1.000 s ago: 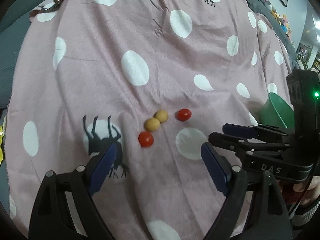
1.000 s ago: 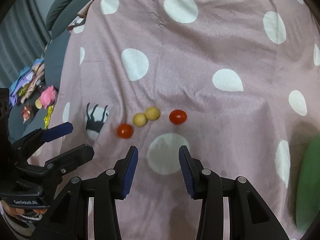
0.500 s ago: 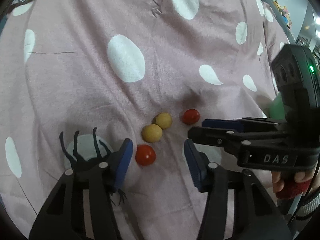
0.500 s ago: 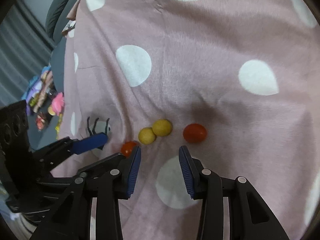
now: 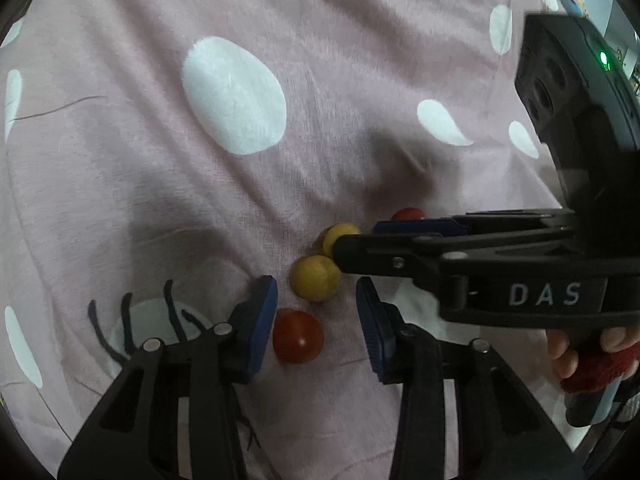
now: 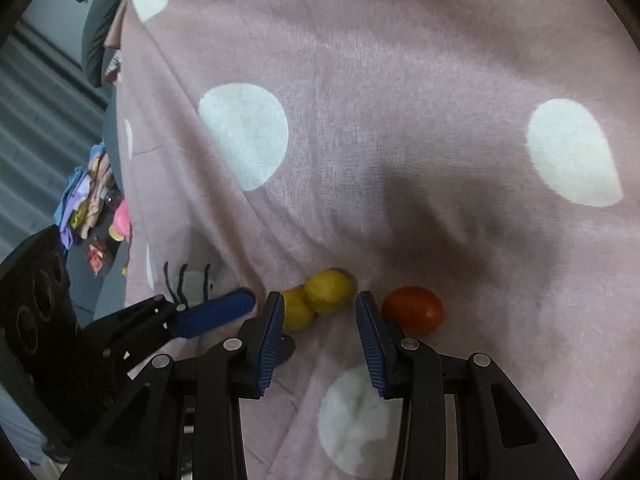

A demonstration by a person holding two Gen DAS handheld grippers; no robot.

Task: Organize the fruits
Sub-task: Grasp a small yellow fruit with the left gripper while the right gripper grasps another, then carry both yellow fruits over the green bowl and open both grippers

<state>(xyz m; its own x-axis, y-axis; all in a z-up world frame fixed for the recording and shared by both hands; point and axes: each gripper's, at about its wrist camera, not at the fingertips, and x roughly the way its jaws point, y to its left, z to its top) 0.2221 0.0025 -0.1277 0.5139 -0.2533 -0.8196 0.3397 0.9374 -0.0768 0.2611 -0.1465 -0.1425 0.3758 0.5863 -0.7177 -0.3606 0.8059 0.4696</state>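
The right gripper [image 5: 356, 236] reaches across just over the two yellow fruits [image 5: 315, 279], blocking the way from the right. Far across the pink cloth [image 5: 320, 100] lies open room.

Pink cloth [image 5: 320, 100] with white polka dots covered the whole surface, lightly creased. Black long-legged animal print [image 5: 132, 320] sat on one white dot. Off the cloth's edge: grey bedding [image 6: 96, 40] and a heap of colourful small items [image 6: 92, 208], too blurred to identify.
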